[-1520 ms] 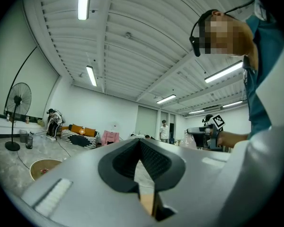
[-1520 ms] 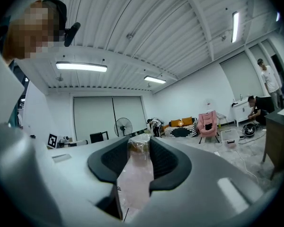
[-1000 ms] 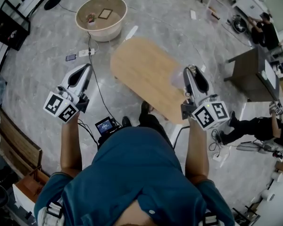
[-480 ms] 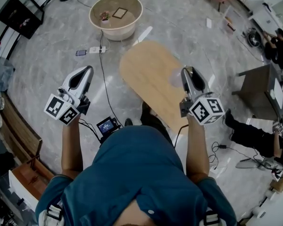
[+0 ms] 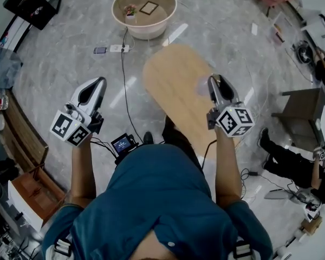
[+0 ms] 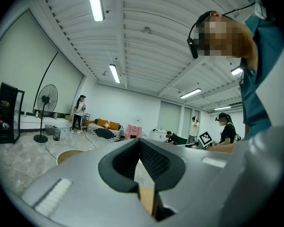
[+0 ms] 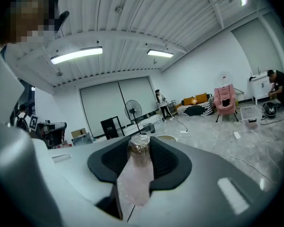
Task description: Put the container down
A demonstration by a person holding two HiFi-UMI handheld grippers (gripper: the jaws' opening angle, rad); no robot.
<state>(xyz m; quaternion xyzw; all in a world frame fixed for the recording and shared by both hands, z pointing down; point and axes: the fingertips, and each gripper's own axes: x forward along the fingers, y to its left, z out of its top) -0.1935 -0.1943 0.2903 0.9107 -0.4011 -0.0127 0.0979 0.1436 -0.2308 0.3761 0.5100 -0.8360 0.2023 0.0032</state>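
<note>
The right gripper (image 7: 141, 144) jaws pinch a clear plastic container (image 7: 135, 183); better to lower it upright onto the oval wooden table (image 5: 170, 80). The left gripper (image 6: 141, 152) jaws are together, empty.

Long strip lights (image 6: 95, 4) on the ceiling fill the room with bright, even white light, leaving pale streaks of glare on the polished floor (image 5: 70, 53) and only faint shadows. Both gripper views bulge and darken at their round edges. Close to the lens, the container (image 7: 135, 174) held in the right gripper (image 7: 141, 141) looks soft.
</note>
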